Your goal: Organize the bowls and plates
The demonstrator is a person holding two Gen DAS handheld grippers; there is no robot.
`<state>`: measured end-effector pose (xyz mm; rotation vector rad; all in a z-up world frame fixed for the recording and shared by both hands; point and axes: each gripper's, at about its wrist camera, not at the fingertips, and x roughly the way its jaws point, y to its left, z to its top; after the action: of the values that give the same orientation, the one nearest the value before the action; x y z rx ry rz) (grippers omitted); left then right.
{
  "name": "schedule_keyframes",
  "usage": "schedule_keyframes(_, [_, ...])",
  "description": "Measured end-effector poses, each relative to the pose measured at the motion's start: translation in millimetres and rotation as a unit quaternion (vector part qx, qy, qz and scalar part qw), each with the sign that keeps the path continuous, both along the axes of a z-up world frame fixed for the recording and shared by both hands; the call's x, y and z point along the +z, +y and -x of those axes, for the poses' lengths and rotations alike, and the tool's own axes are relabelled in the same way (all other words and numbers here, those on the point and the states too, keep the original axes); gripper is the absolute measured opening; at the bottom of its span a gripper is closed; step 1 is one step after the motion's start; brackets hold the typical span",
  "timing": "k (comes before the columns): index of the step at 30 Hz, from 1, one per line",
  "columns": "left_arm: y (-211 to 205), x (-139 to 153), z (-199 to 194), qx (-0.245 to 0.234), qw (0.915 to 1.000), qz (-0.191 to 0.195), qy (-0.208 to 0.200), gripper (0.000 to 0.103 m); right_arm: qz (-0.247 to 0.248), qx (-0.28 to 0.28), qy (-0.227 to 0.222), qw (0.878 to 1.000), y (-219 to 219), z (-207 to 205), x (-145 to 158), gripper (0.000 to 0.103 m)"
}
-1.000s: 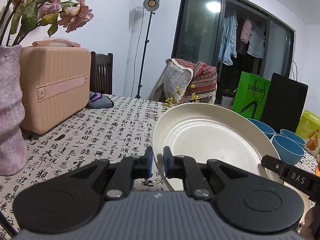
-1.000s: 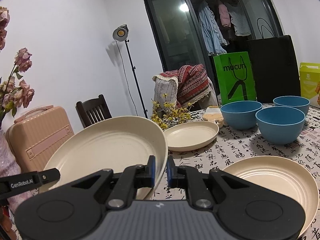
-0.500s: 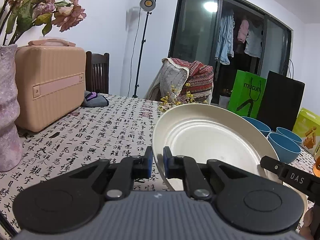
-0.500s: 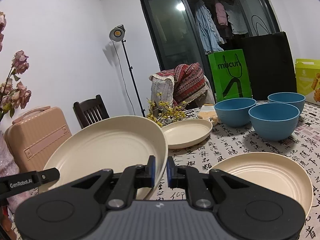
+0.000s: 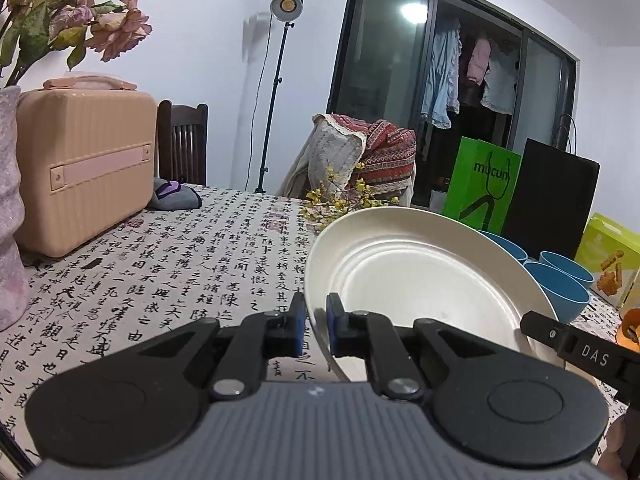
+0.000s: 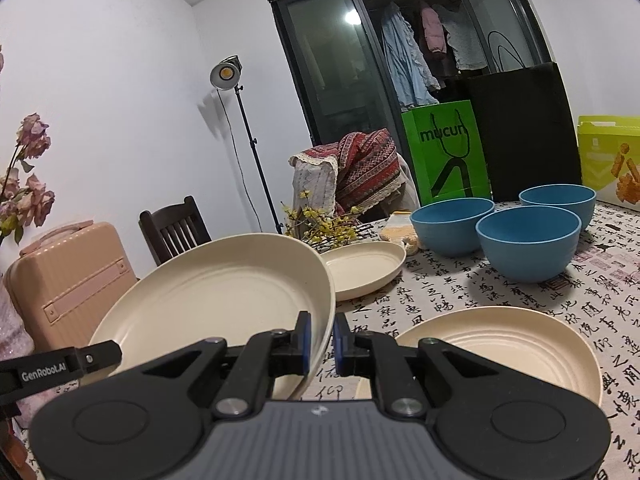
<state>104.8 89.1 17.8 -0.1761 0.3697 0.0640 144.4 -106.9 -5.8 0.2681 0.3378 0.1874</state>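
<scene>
1. Left hand-held gripper, right hand-held gripper: clamped on opposite rims of cream plate.
2. Plate: tilted, raised above bench.
3. Blue bowls: grouped on bench.

The tablecloth lies bare toward ten o'clock, up to the suitcase and vase at nine. From the right gripper's side, a plate lies at three o'clock, another plate at twelve, and three bowls crowd two o'clock (bags behind them).
</scene>
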Motion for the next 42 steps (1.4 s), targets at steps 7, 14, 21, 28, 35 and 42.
schedule_keyframes(7, [-14,-1,-2,-0.006,1.0000,-0.003,0.000,0.011,-0.005,-0.006,0.000,1.000,-15,2,-3,0.011])
schedule_keyframes(14, [-29,-3,-3,-0.011,0.9999,-0.007,-0.001,0.011,-0.010,-0.012,-0.001,1.000,-31,3,-5,0.011])
schedule_keyframes(21, [-44,-5,-7,-0.018,0.9998,-0.010,0.002,0.011,-0.012,-0.018,-0.001,1.000,-47,3,-8,0.011])
schedule_keyframes(28, [-56,-6,-10,-0.024,0.9996,-0.012,0.002,0.011,-0.015,-0.024,-0.001,1.000,-61,1,-10,0.011])
schedule_keyframes(35, [-69,-9,-13,-0.030,0.9994,-0.015,0.004,0.011,-0.019,-0.029,-0.001,0.999,-76,1,-12,0.011])
schedule_keyframes(42, [-83,-11,-18,-0.037,0.9991,-0.020,0.006,0.011,-0.024,-0.036,0.002,0.999,-91,-1,-16,0.011])
